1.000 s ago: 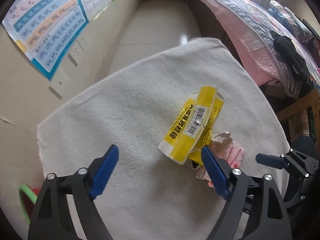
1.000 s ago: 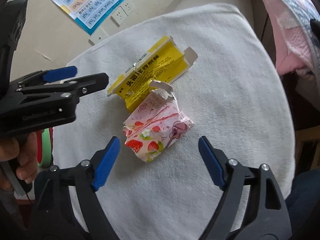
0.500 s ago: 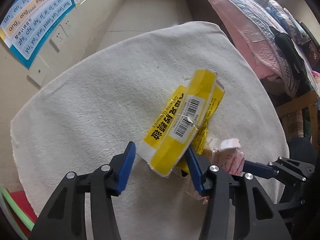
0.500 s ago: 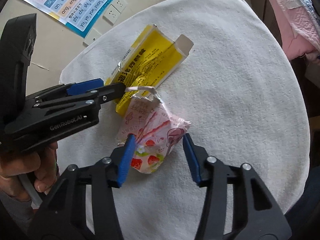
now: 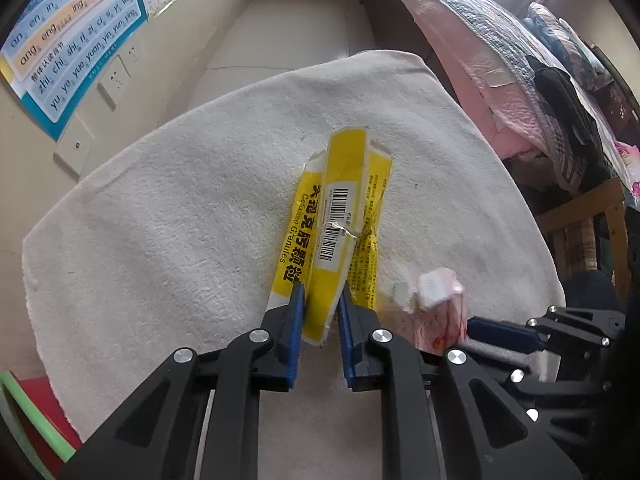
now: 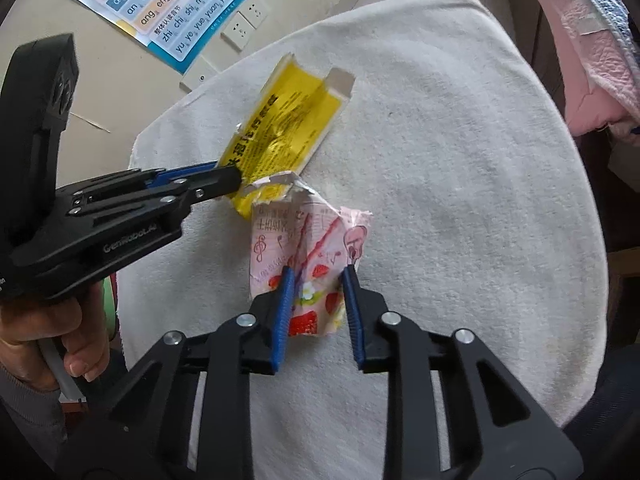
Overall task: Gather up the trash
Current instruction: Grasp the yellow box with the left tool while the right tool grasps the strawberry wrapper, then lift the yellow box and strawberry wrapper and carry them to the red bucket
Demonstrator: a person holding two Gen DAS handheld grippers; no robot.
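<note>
Both grippers stood wide open a second ago, the trash lying loose ahead of them; both sets of jaws have just been closing. Left gripper (image 5: 320,304): blue pads now pinched on the near end of the flattened yellow medicine box (image 5: 336,220), which runs straight away from the fingertips across the white towel (image 5: 160,220); earlier it lay off toward the right finger. Right gripper (image 6: 318,280): pads clamped on the crumpled pink strawberry-print carton (image 6: 308,252), its torn top pointing away from the tool, just right of the left gripper's tips. Count: two pieces of trash, one per gripper; two grippers; one towel. A hand (image 6: 48,344) grips the left tool's handle, lower left in the right wrist view. One pinyin wall chart (image 5: 72,36) far left.
</note>
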